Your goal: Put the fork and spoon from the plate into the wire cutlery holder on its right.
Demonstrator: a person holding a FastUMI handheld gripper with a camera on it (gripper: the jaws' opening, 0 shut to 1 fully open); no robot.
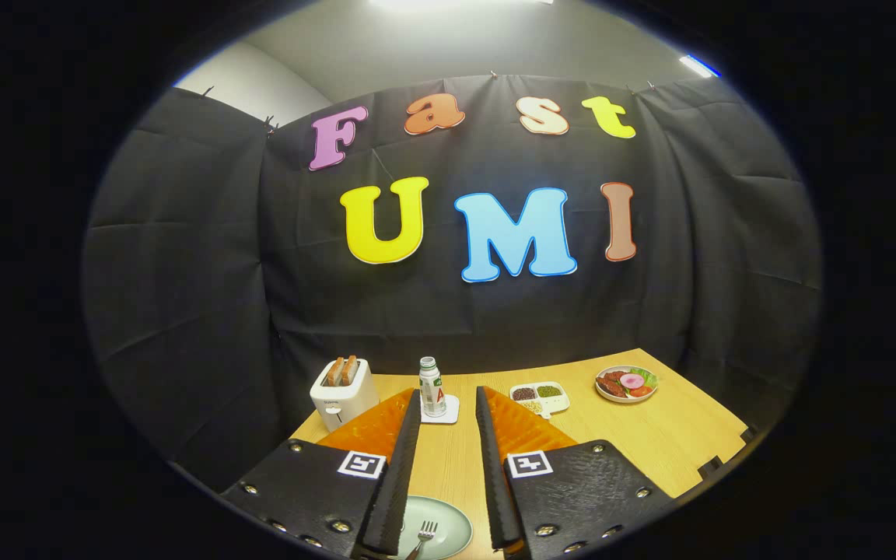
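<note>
A pale green plate (448, 523) lies on the wooden table, low between my two fingers. A silver fork (425, 533) rests on it, tines pointing away from me. My gripper (448, 397) hangs above the table, open, with nothing between its black fingers (400, 459). The left finger covers part of the plate.
Beyond the fingertips stand a white toaster (341, 393) holding two slices, a small bottle (432, 386) on a white coaster, a white divided dish (540, 397) of beans, and a plate of food (627, 383) at the far right. The table edge (716, 459) runs close on the right.
</note>
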